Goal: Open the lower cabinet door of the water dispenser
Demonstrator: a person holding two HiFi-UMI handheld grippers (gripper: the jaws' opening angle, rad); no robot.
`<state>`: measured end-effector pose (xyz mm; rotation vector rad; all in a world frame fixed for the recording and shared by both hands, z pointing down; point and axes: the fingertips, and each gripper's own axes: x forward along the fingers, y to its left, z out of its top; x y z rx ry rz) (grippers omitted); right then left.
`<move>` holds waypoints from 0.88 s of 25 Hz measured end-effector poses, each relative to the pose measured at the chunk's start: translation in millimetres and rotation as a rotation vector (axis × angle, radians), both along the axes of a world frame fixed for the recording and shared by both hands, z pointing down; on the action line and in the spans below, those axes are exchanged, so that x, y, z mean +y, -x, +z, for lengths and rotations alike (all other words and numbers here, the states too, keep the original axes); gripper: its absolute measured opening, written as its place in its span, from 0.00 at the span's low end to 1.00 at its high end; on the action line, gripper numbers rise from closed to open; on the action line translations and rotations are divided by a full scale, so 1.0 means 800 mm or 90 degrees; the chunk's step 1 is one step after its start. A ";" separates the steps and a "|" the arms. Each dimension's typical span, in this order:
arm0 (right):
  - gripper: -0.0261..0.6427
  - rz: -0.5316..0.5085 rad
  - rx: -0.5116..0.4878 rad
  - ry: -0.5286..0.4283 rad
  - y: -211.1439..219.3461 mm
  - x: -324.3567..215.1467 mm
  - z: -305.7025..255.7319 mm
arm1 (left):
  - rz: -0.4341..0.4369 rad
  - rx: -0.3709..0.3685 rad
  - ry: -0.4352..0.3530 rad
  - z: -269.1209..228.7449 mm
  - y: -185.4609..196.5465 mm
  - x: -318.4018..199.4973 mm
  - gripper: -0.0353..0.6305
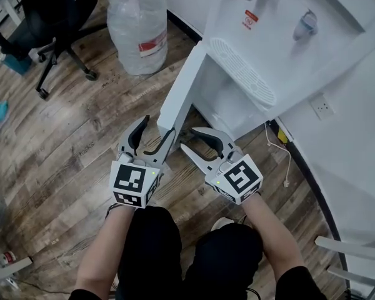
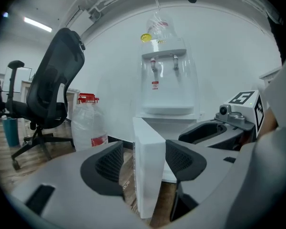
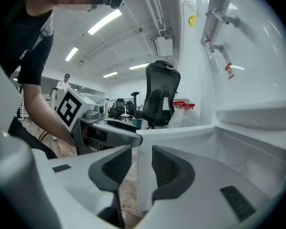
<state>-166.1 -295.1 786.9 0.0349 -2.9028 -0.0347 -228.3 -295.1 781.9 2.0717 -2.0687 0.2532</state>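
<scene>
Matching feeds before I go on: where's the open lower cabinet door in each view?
Head view: cabinet door at centre, a slanting white panel.
Left gripper view: door at lower centre, seen edge-on.
Right gripper view: door at lower centre, seen edge-on.
Shared landmark: black office chair.

We record the right gripper (image 3: 136, 165) with its dark ribbed pads apart, and the edge of the white flat cabinet door (image 3: 144, 194) upright between them. The left gripper (image 3: 126, 136) reaches that door's top corner. A black high-backed office chair (image 3: 159, 97) stands beyond.
</scene>
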 end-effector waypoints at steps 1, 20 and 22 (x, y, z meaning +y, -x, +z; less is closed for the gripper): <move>0.25 -0.006 -0.005 0.001 0.001 0.002 -0.004 | -0.003 0.000 0.000 0.000 0.004 0.001 0.47; 0.10 -0.018 -0.054 0.034 -0.002 0.007 -0.060 | -0.055 -0.054 0.000 0.000 0.078 0.004 0.35; 0.10 -0.016 -0.056 0.035 -0.004 0.007 -0.063 | -0.061 -0.060 -0.001 0.000 0.087 0.004 0.33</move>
